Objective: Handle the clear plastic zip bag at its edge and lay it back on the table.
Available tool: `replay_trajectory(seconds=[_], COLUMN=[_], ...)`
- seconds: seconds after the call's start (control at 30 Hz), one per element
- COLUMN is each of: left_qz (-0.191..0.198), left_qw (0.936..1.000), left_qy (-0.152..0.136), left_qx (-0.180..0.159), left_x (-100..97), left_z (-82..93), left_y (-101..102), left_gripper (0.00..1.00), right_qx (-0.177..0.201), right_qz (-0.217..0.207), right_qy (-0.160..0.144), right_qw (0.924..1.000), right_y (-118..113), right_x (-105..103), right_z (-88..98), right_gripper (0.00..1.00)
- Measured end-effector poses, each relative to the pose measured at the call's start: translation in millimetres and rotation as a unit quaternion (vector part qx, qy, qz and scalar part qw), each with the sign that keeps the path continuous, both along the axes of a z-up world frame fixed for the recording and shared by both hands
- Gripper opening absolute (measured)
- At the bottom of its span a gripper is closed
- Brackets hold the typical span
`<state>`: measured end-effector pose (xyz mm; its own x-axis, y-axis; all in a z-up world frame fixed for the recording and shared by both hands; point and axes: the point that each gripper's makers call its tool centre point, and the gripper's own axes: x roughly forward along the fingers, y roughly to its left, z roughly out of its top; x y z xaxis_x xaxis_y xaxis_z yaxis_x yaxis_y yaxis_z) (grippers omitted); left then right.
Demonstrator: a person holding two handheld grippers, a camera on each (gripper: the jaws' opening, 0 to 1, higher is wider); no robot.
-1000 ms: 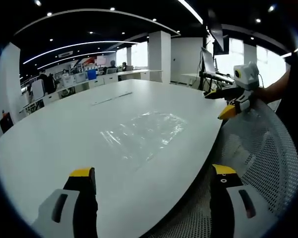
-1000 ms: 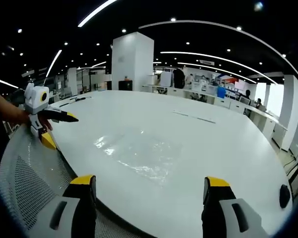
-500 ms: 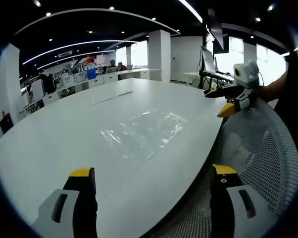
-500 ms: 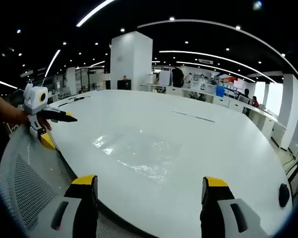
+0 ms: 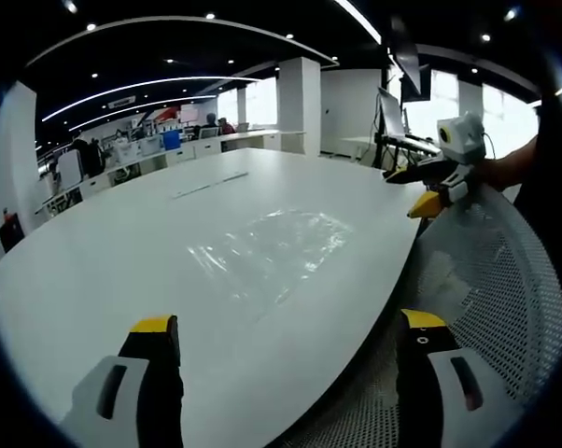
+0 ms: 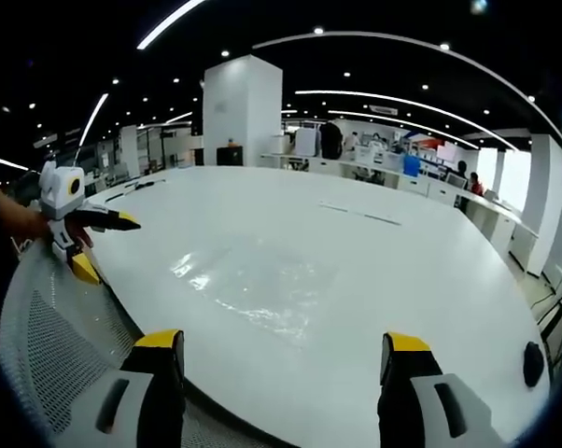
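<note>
Ahead of my jaws, the zip bag (image 5: 267,247) is thin clear plastic, crinkled and glossy. It lies on the table (image 5: 122,252), whose white top is smooth with a soft sheen. Beside my jaws, the chair back (image 6: 52,350) is grey open-weave mesh.

Open office, white pillar (image 6: 242,112), curved ceiling light strips (image 5: 150,86), bright windows (image 5: 505,117)

Clear zip bag (image 5: 267,247) on white table (image 5: 122,243); grey mesh chair (image 5: 505,280); yellow-tipped black jaws both grippers.
</note>
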<state>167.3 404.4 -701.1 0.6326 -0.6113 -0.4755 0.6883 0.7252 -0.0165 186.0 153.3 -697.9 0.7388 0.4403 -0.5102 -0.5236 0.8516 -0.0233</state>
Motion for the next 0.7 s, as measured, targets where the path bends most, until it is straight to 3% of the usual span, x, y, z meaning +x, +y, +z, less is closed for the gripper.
replay_trajectory(seconds=[0.7], left_qz=[0.004], left_qw=[1.0], left_qy=[-0.007], left_qx=[-0.001], left_x=[4.2], left_z=[-5.2], left_y=[10], left_gripper=[0.96], right_qx=[-0.024], right_qz=[0.028], right_qy=[-0.002], right_qw=[0.9993], right_y=[2], right_x=[23], right_z=[17.1], right_gripper=[0.82])
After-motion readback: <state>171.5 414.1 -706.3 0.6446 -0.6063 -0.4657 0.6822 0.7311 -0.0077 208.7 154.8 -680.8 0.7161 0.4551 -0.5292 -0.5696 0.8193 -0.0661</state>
